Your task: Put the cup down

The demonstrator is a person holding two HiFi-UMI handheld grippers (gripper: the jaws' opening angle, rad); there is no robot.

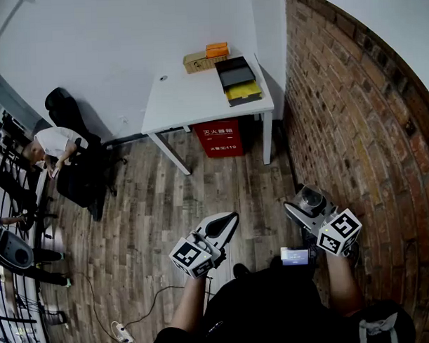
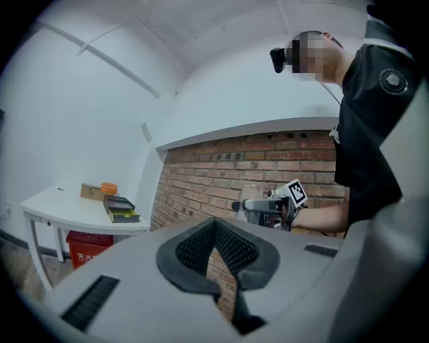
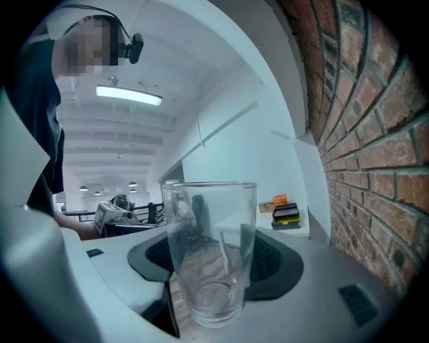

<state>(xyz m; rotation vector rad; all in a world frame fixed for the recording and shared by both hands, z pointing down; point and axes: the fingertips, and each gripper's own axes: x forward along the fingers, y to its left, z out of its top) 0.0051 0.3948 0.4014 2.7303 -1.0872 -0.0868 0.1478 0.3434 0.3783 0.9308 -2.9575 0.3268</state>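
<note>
R hand-held gripper (image 3: 212,268) is clamped on the cup (image 3: 209,228). The cup is clear glass, upright, sitting btwn the two black pads (image 3: 271,260), held in the air above the wood floor (image 1: 152,204). The jaws stand wide around it. A brick wall (image 1: 353,127) runs close along this gripper's right side.

L hand-held gripper (image 2: 215,226) is just left of the R one, near it but not touching. Its jaw tips are together w/ nothing gripped; only a sliver of brick shows through behind the tips.

White counter (image 1: 191,98) stands well ahead of both grippers, across the floor, in the corner by the brick wall, so the cup is far from it. On the counter there's a black tray (image 1: 235,71), a yellow item (image 1: 243,94) touching the tray's near edge, plus a cardboard box (image 1: 195,61) & an orange item (image 1: 216,50) at the far edge. A red box (image 1: 219,137) sits under the counter. A seated person (image 1: 55,145) is well off to the L gripper's left.
</note>
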